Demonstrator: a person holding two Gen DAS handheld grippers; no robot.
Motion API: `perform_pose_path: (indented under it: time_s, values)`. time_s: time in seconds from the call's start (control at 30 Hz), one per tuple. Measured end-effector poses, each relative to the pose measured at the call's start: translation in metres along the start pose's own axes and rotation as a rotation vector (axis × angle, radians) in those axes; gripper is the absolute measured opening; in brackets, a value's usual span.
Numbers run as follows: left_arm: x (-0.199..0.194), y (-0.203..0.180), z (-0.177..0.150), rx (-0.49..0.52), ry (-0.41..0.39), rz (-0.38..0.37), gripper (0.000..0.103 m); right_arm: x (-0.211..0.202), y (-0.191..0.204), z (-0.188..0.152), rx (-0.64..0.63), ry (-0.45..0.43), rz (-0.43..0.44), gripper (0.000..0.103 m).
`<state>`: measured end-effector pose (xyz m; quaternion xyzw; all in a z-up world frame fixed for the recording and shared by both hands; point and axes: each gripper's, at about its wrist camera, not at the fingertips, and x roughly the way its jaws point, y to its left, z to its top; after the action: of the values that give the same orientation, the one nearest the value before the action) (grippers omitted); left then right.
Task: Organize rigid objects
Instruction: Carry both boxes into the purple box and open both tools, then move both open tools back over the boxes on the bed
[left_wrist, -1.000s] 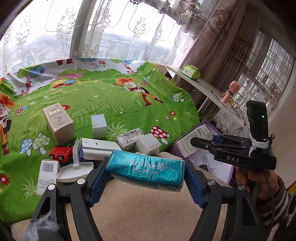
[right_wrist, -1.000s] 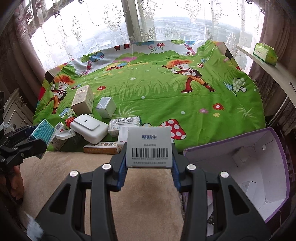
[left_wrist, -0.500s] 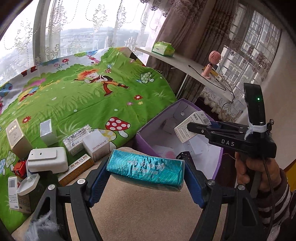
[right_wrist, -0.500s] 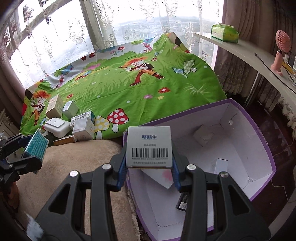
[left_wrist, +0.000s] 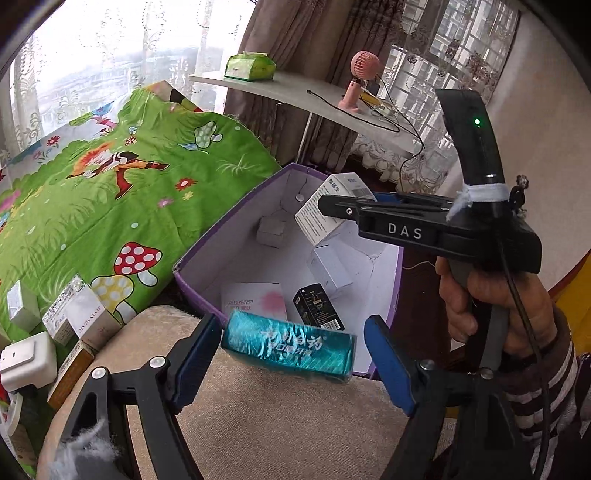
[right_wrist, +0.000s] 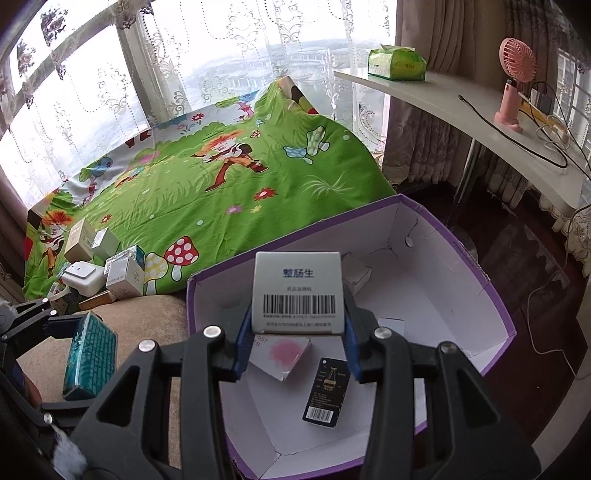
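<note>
A teal foil-wrapped box (left_wrist: 290, 349) lies crosswise between the blue pads of my left gripper (left_wrist: 291, 326), over the beige cushion at the near rim of the purple cardboard box (left_wrist: 192, 273). The jaws are opening: a gap shows at the right pad, so the pads no longer press on it. My right gripper (right_wrist: 297, 317) is shut on a white carton with a barcode (right_wrist: 297, 291) and holds it above the purple box's inside (right_wrist: 461, 306). That carton (left_wrist: 317, 218) also shows in the left wrist view. A person's hand in a striped sleeve holds the right gripper.
In the purple box lie a black carton (right_wrist: 327, 391), a white box with a pink print (right_wrist: 284, 354) and small white boxes. Several loose cartons (left_wrist: 85, 317) and a white device (left_wrist: 26, 358) sit on the green cartoon sheet. A shelf carries a pink fan (left_wrist: 360, 74) and green tissues (left_wrist: 251, 66).
Both grippers have swung right, from the pile on the green sheet to the purple box. The left jaws have widened and the teal box is now free of the right pad.
</note>
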<state>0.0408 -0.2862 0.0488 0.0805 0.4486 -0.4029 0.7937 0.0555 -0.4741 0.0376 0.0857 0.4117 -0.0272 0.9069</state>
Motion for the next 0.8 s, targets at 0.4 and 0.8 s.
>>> perform_pose_path:
  time_s: [0.4,0.8]
  values:
    - [-0.022,0.027,-0.012,-0.124,-0.047,0.015,0.084,-0.003,-0.01,0.003,0.034,-0.003,0.001,0.068]
    - [-0.07,0.084,-0.047,-0.336,-0.152,0.102,0.084,-0.003,0.013,0.002,-0.004,0.007,0.029,0.071]
